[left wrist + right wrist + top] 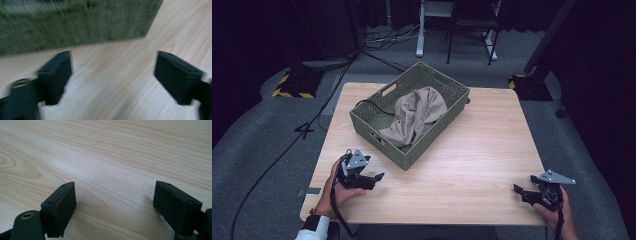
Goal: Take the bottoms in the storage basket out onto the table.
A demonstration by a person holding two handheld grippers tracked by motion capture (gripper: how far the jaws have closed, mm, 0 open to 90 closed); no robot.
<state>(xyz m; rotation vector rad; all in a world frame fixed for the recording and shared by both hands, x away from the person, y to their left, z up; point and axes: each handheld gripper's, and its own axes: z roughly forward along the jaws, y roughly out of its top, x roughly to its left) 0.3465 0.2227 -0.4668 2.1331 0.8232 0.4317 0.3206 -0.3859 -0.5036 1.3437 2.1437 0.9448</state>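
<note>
A green woven basket [447, 85] stands at the back middle of the wooden table [472, 165], turned at an angle. A beige cloth [414, 116] lies crumpled inside it, draped toward its near corner. My left gripper [378, 177] is held low over the table's front left, just short of the basket's near corner, open and empty. In the left gripper view, my left gripper [112, 72] faces the blurred basket wall [75, 25]. My right gripper [518, 191] rests near the front right edge, open, with bare wood between its jaws, as my right gripper [113, 200] shows.
A black cable [369, 105] runs into the basket's left end. Beyond the table lie grey floor, cables, a yellow-black striped base [292, 85] and white stand legs [419, 30]. Bare wood spreads right of the basket.
</note>
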